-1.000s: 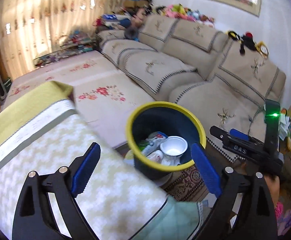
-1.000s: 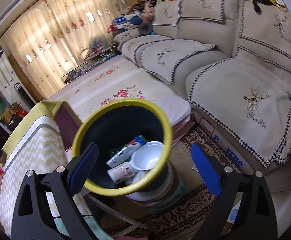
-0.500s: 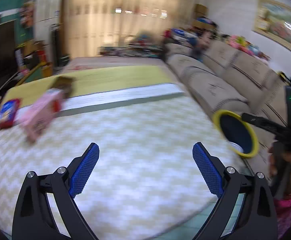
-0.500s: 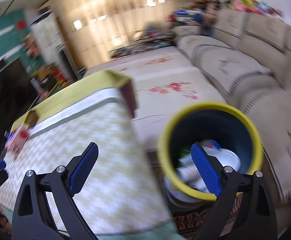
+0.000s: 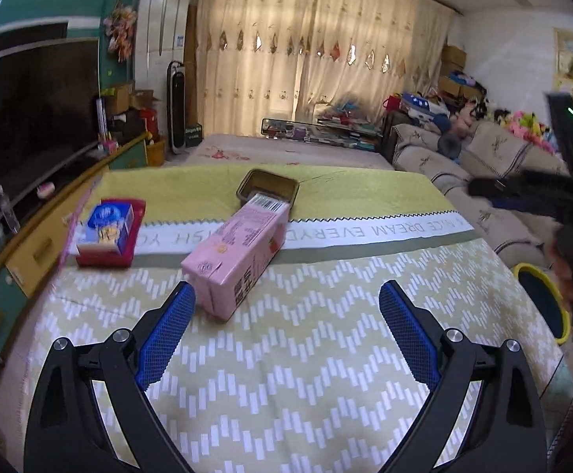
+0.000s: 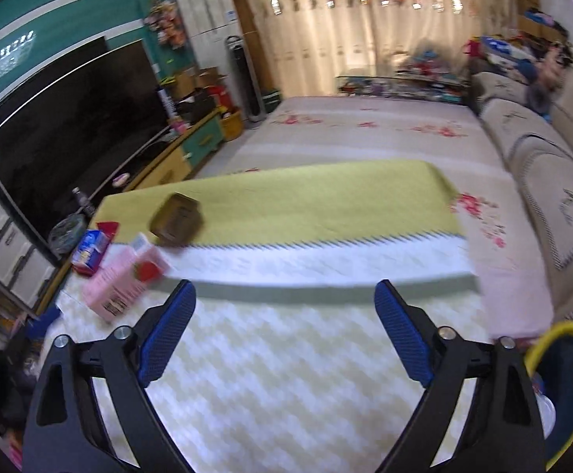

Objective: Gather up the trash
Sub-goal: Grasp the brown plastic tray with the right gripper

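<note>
Curtains lit from behind close off the far end of a cluttered living room, with a beige sofa along the right wall and a dark television on the left. Filling the foreground is the desk, covered by a yellow-green cloth with a white zigzag pattern and a plain yellow band at its far end. Off the desk's right edge stands a dark trash bin with a yellow rim; the right wrist view catches something white inside it. On the left part of the desk lies a pink carton on its side, its far end touching a small brown tray. Just left of the carton sits a red box holding a blue-and-white packet. The left gripper hovers above the cloth with its jaws spread wide and nothing between them; its left blue pad appears just beside the carton's near corner, though whether they touch cannot be told. The right gripper has just been closing slightly yet stands wide apart, empty, over the middle of the desk, well away from the carton.
</note>
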A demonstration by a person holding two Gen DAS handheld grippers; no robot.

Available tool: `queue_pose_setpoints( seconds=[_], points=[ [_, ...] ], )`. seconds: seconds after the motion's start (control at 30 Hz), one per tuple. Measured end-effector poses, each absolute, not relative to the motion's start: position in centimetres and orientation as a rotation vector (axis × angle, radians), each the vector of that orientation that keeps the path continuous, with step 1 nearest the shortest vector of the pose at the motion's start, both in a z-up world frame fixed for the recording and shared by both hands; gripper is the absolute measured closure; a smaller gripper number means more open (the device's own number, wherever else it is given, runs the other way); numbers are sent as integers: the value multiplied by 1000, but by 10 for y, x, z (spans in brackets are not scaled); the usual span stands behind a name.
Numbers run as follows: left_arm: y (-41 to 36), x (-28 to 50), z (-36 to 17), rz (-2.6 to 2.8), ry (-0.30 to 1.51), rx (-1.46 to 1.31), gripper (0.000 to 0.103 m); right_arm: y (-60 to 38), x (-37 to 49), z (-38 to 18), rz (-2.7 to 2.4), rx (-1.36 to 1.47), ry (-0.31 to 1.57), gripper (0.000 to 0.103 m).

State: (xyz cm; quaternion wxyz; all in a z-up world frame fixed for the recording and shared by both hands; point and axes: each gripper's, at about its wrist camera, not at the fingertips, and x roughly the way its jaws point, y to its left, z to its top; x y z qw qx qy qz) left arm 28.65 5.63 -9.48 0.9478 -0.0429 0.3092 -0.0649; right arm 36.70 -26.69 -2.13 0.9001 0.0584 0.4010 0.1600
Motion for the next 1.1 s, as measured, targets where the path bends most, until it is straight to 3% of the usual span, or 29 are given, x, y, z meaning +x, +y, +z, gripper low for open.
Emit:
queue_pose_setpoints(
  seconds=[0.37,0.87,1.0,1.1],
  points=[
    [61,294,-118,-137,714,-164,10,-149,462,-56,414,111,966,66],
    [63,307,-131,-168,756,-193,10,-94,508,-95,353,69,1057,72],
    [62,308,-133,-173,758,-192,10,-95,512,-100,339,80,1060,92],
    [62,309,-133,-172,757,-189,10,-106,512,-99,332,112,1045,98]
  ],
)
